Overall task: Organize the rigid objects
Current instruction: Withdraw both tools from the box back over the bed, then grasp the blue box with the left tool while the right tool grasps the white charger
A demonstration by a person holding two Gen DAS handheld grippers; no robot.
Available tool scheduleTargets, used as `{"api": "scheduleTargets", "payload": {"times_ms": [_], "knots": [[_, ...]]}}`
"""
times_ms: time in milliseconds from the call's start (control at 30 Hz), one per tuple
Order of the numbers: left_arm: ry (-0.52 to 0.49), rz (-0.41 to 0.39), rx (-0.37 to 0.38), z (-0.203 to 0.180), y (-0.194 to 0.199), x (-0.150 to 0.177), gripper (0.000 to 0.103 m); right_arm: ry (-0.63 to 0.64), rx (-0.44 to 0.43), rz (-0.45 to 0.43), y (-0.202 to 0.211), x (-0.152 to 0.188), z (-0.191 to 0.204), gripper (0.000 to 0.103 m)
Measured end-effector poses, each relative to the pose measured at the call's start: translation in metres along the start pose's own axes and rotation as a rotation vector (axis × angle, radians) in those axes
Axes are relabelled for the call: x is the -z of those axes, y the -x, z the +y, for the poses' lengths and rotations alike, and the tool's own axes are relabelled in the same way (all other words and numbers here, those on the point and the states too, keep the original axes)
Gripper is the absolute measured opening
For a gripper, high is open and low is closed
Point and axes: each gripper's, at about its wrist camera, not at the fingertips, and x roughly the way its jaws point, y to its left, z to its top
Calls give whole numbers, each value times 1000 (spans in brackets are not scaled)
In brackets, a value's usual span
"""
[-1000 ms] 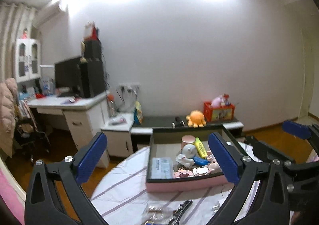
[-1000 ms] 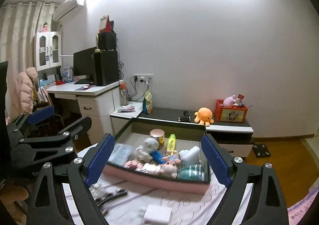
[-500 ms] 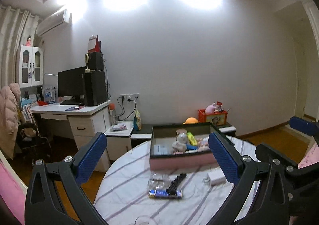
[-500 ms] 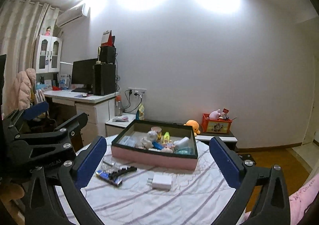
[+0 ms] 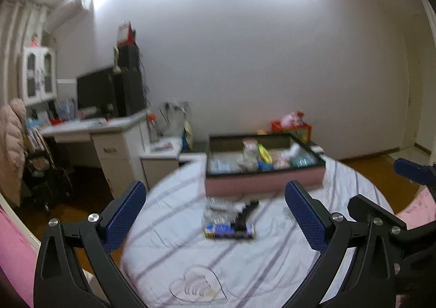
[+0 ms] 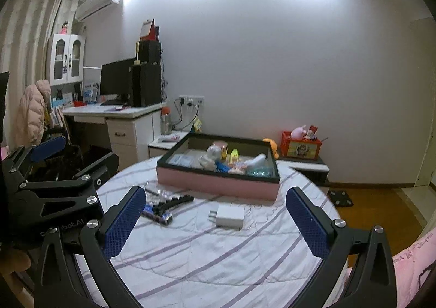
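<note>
A pink box with a black rim (image 6: 218, 185) (image 5: 261, 185) stands at the far side of a round table with a striped cloth (image 6: 218, 253); several small toys and items lie in it. In front of it lie a white charger (image 6: 229, 216), a black hair clip (image 6: 170, 203) (image 5: 244, 216) over a small blue-and-white pack (image 6: 158, 215) (image 5: 227, 230), and a clear bag (image 5: 216, 212). My right gripper (image 6: 215, 222) hangs open above the near table, nothing between its blue pads. My left gripper (image 5: 215, 215) is open too, well short of the clip.
A desk with a monitor (image 6: 117, 84) and drawers stands at the left, a chair with a pink coat (image 6: 32, 111) beside it. A low cabinet (image 6: 302, 164) with an orange crate stands behind the table. Pink fabric (image 6: 411, 256) lies at the near right.
Both grippers have drawn back from the box and sunk; the box went from filling the space between the fingers to sitting far off, and the loose items on the cloth came into view.
</note>
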Motion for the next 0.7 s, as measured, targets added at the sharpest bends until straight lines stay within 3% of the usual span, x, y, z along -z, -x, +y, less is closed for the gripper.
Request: {"api": "scheduleTargets", "payload": {"times_ms": [433,700], "knots": [[82,366,68,17,-93,57,103,-81,13,250,-76,45,-29,103],[70,492,99,-1,-145,68,103,-145,24,327,-109,49,-56,103]]}}
